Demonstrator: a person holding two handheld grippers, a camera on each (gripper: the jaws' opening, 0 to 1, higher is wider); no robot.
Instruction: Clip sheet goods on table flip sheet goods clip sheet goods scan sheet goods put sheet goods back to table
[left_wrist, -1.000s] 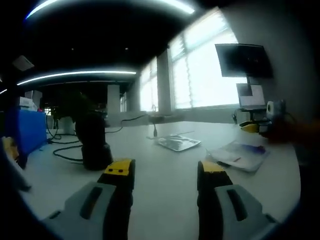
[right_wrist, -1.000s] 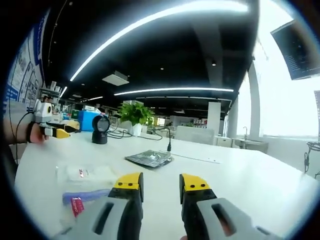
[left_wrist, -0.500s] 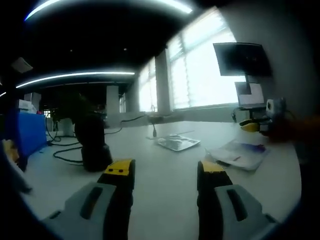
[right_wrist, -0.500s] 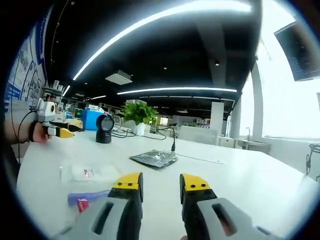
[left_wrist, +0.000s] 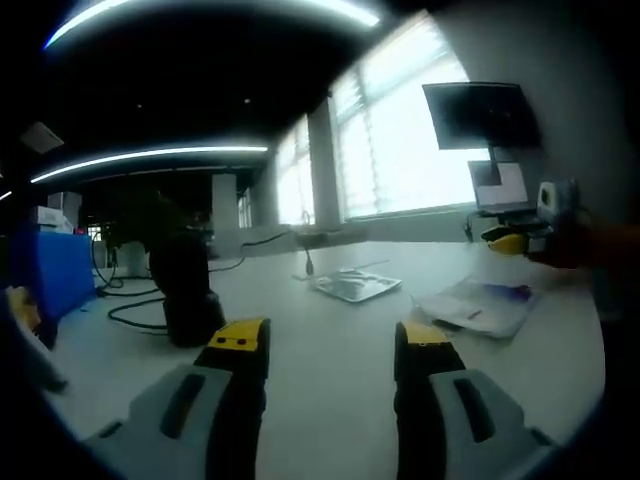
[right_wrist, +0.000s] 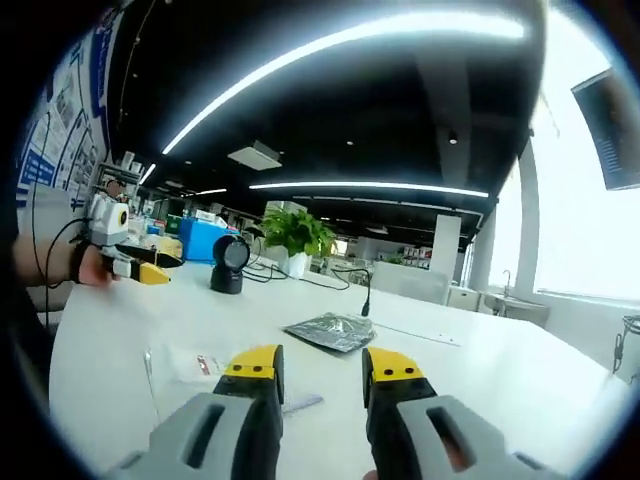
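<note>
My left gripper (left_wrist: 330, 345) hangs open above the white table (left_wrist: 320, 310), nothing between its yellow-tipped jaws. A silvery sheet pack (left_wrist: 356, 286) lies ahead of it, and a clear bag with blue print (left_wrist: 478, 305) lies to the right. The black barcode scanner (left_wrist: 186, 285) stands at left. My right gripper (right_wrist: 320, 368) is also open and holds nothing. Ahead of it lies the dark foil pack (right_wrist: 330, 331); the clear bag (right_wrist: 195, 362) lies at lower left. The scanner (right_wrist: 230, 265) stands farther back. The other gripper (right_wrist: 125, 255) shows at the left edge.
Black cables (left_wrist: 130, 300) trail around the scanner. A potted plant (right_wrist: 300, 240) and a blue box (right_wrist: 200, 240) sit at the table's far side. A monitor on a stand (left_wrist: 485, 125) is by the windows. A hand (left_wrist: 575, 250) holds the other gripper at right.
The right gripper view has tilted up and drifted, so the clear bag sits lower and the scanner nearer the centre. The left gripper view has barely shifted. Both grippers stay open.
</note>
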